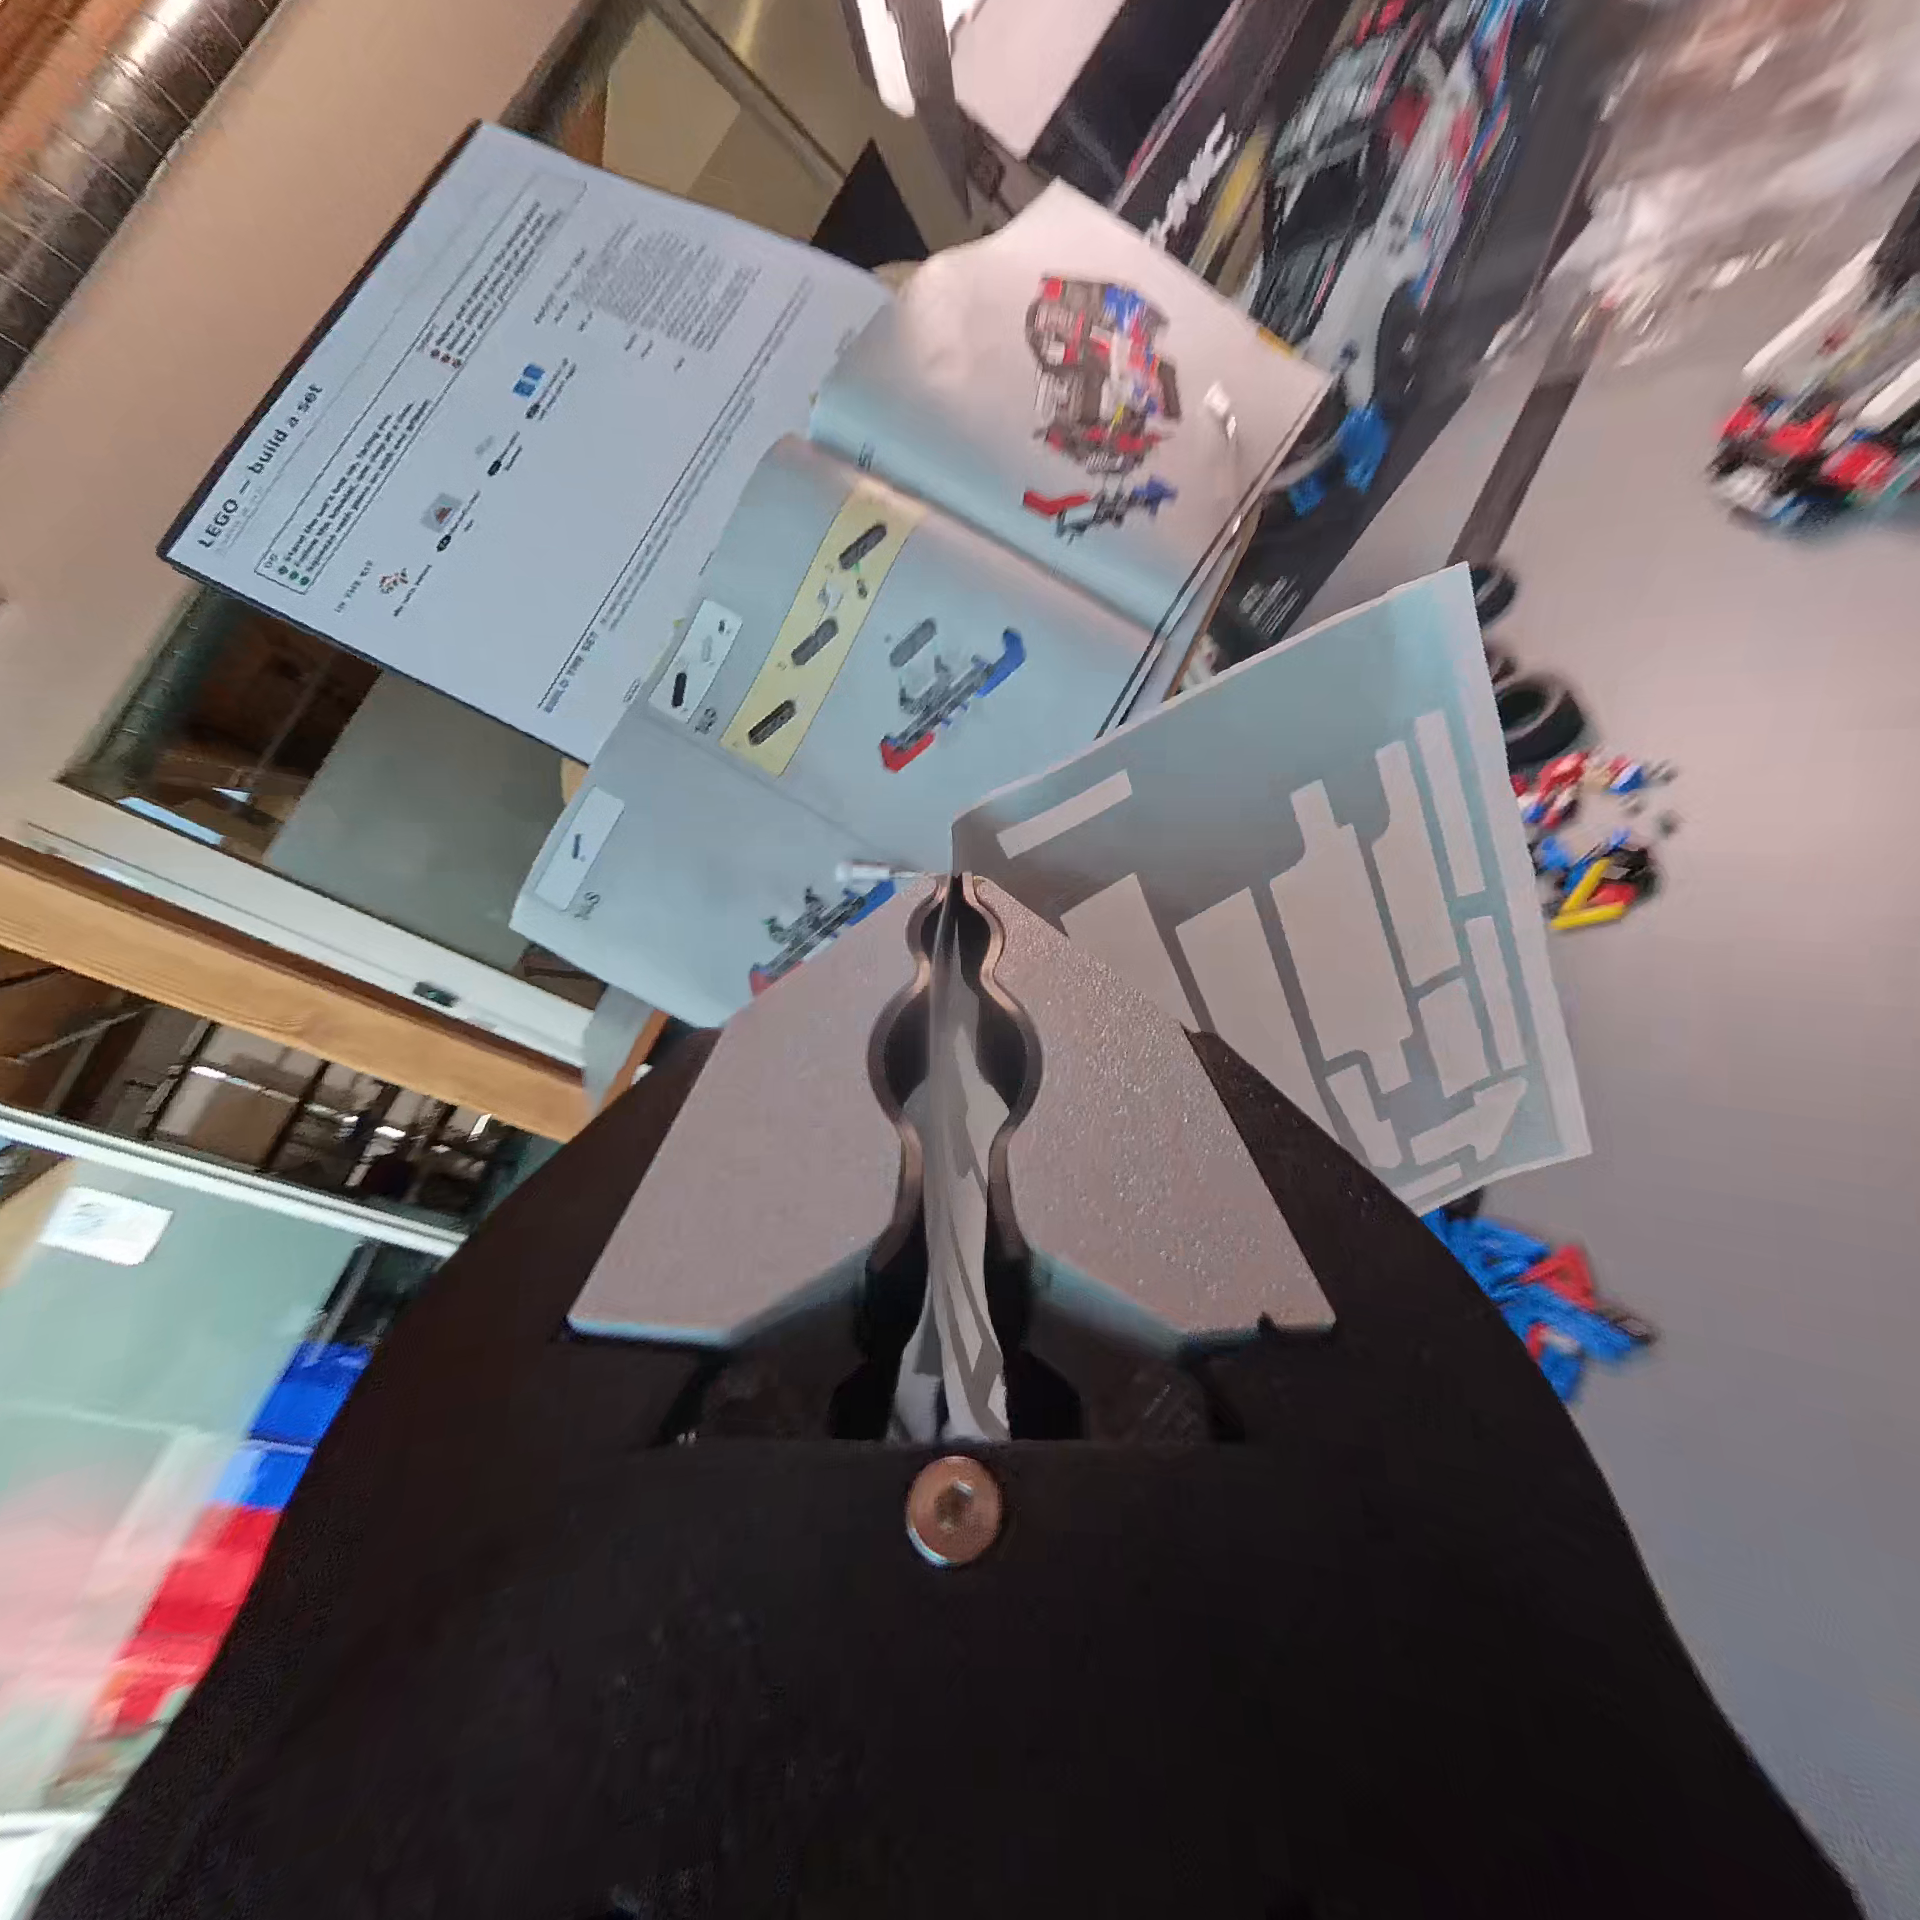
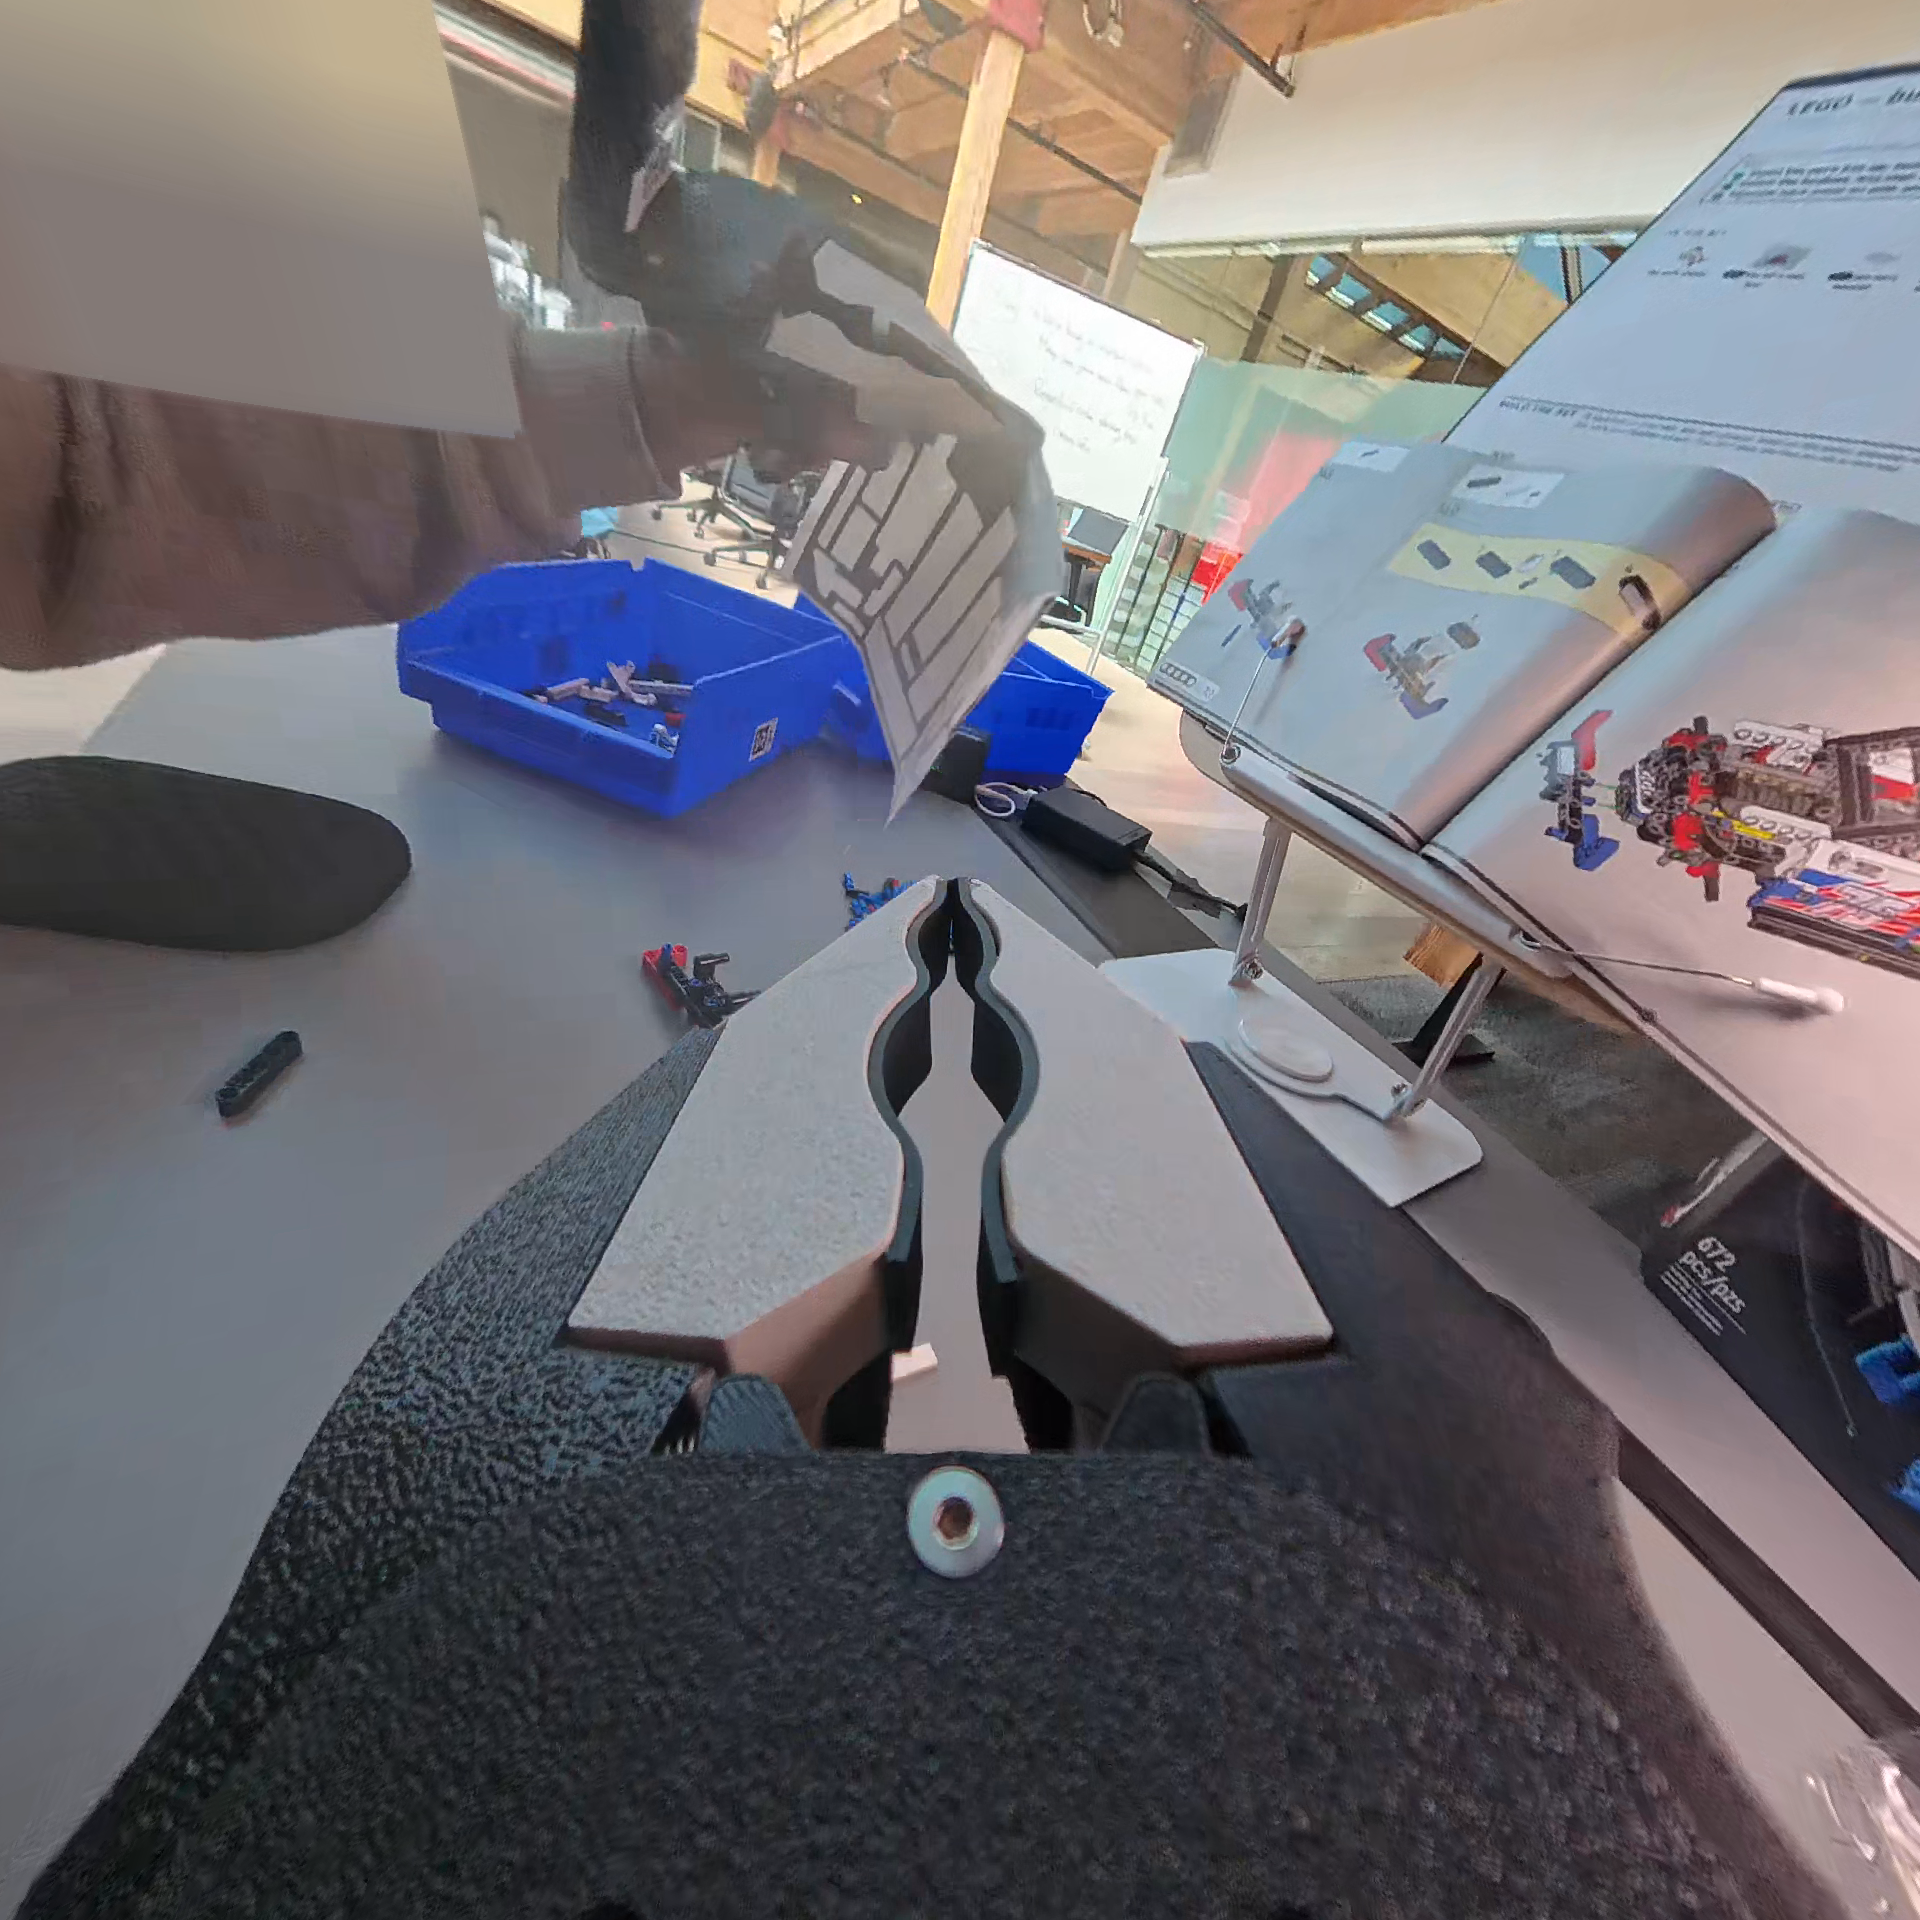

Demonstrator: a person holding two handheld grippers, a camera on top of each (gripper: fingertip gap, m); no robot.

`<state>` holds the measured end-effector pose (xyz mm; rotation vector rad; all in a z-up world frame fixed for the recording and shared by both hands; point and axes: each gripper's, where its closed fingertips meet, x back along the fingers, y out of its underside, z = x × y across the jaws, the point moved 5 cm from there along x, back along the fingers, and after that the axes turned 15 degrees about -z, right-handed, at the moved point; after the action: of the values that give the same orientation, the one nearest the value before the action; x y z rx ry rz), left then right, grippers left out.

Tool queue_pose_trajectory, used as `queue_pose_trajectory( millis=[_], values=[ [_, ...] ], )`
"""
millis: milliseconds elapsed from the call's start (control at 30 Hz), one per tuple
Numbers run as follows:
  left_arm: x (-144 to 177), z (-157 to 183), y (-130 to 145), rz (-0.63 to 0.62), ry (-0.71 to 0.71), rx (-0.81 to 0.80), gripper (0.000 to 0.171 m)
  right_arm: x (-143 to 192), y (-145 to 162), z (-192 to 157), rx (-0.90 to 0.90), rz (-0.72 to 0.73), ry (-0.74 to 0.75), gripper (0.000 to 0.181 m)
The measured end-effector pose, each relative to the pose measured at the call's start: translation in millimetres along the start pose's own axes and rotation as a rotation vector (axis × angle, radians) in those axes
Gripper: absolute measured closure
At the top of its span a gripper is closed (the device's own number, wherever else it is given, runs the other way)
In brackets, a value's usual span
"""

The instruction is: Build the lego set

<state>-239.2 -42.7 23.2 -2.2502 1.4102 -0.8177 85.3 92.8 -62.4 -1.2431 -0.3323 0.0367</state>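
1. Our left gripper (image 1: 954, 894) had its fingers pressed together on a pale grey sticker sheet with empty peeled shapes (image 1: 1340, 935), which it held up in the air above the grey table (image 2: 540, 914).
2. Our right gripper (image 2: 954, 896) had its fingertips touching with nothing between them, low over the table.
3. The open instruction booklet with coloured build pictures (image 2: 1538, 623) lay on a white metal stand (image 2: 1340, 1091).
4. Two blue plastic bins (image 2: 623, 686) stood on the table behind the sheet, and one held a few pieces.
5. A small black lego beam (image 2: 258, 1073) lay alone on the table, and loose red and blue lego pieces (image 1: 1590, 842) lay near.
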Motion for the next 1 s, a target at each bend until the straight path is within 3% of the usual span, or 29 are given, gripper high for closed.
queue_pose_trajectory(
  millis=[100,200,267,400,500,600,700,767,867,1000],
  values=[
    [-38,-18,34,-0.136,-0.133,-0.216,0.171,-3,8,0,-0.002,-0.027,0.005,0.181],
    [-71,-10,69,-0.217,-0.173,-0.357,0.171,-4,10,0,-0.001,-0.036,0.008,0.181],
    [-92,12,95,-0.262,-0.129,-0.420,0.171,-4,12,1,-0.007,-0.037,0.007,0.181],
    [-122,68,147,-0.359,0.101,-0.471,0.171,-6,16,1,-0.022,-0.042,-0.006,0.181],
    [-132,95,172,-0.447,0.310,-0.372,0.171,-10,19,0,-0.029,-0.053,-0.022,0.181],
    [-139,99,187,-0.540,0.442,-0.235,0.171,-14,23,-2,-0.038,-0.064,-0.041,0.181],
    [-148,84,205,-0.660,0.423,-0.112,0.167,-18,26,-4,-0.045,-0.072,-0.059,0.181],
    [-151,79,213,-0.712,0.455,-0.018,0.154,-20,28,-6,-0.047,-0.075,-0.066,0.181],
    [-152,75,210,-0.685,0.521,0.189,0.128,-21,28,-8,-0.051,-0.078,-0.076,0.181],
    [-147,58,193,-0.549,0.532,0.410,0.118,-21,28,-8,-0.060,-0.074,-0.082,0.181]
  ],
)
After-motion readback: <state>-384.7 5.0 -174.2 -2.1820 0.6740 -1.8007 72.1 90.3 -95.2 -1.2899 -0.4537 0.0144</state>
